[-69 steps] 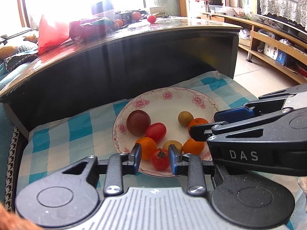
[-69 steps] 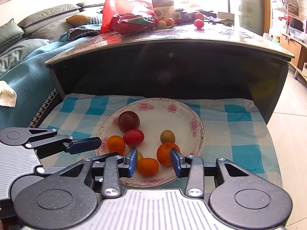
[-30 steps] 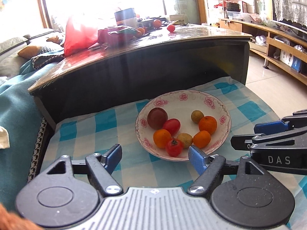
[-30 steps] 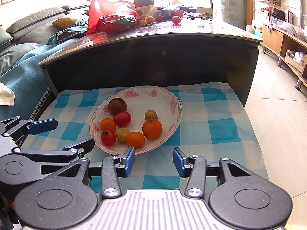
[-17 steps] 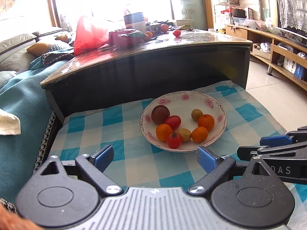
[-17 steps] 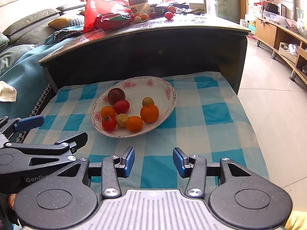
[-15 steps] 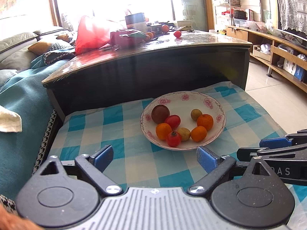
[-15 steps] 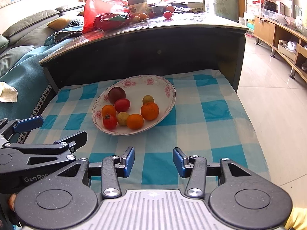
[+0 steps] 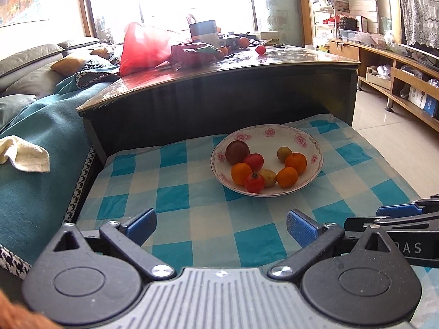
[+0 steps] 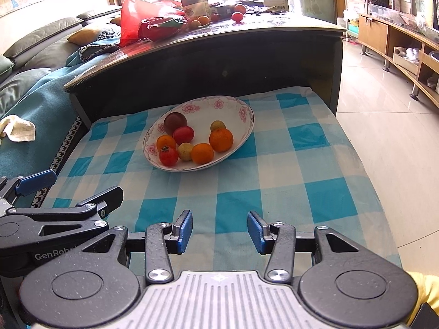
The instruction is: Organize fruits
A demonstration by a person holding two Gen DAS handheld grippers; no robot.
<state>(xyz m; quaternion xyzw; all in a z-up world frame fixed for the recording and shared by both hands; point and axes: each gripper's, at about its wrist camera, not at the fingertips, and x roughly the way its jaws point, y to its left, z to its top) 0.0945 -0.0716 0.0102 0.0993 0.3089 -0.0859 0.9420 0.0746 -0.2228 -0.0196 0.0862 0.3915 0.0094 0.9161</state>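
At far left, teal sofa cover (image 9: pixel 35 148) with a cream cloth (image 9: pixel 23 153) lying on it. Blue-and-white checked cloth (image 9: pixel 175 208) covers the low surface in front of a dark coffee table (image 9: pixel 219 93); on the tabletop a red plastic bag (image 9: pixel 145 45), a box (image 9: pixel 203 30) and a few loose fruits, well apart from the plate.

Left gripper (image 9: pixel 221 223) low over the checked cloth, jaws spread wide, nothing between them, well short of the plate. Blue pads (image 9: pixel 141 223) visible on both fingers.

Floral-rim plate (image 9: pixel 299 139) sits on the cloth near the table's front edge. In it, left to right: dark purple-brown round fruit (image 9: pixel 237 152), orange (image 9: pixel 241 173) just in front of it, red tomato (image 9: pixel 254 161) between them, stemmed tomato (image 9: pixel 254 182) at the near rim, yellowish small fruit (image 9: pixel 268 176) touching it, second orange (image 9: pixel 287 176), third orange (image 9: pixel 295 162), small olive-brown fruit (image 9: pixel 284 153) behind it. All fruit bunched in the near half; far half bare.

Right gripper (image 10: pixel 219 231) also low over the cloth, jaws apart at a medium gap, empty, pointed toward the plate (image 10: pixel 247 115) but well clear of it. Right of the cloth, tiled floor (image 10: pixel 384 109) and a wooden shelf unit (image 10: pixel 397 38).
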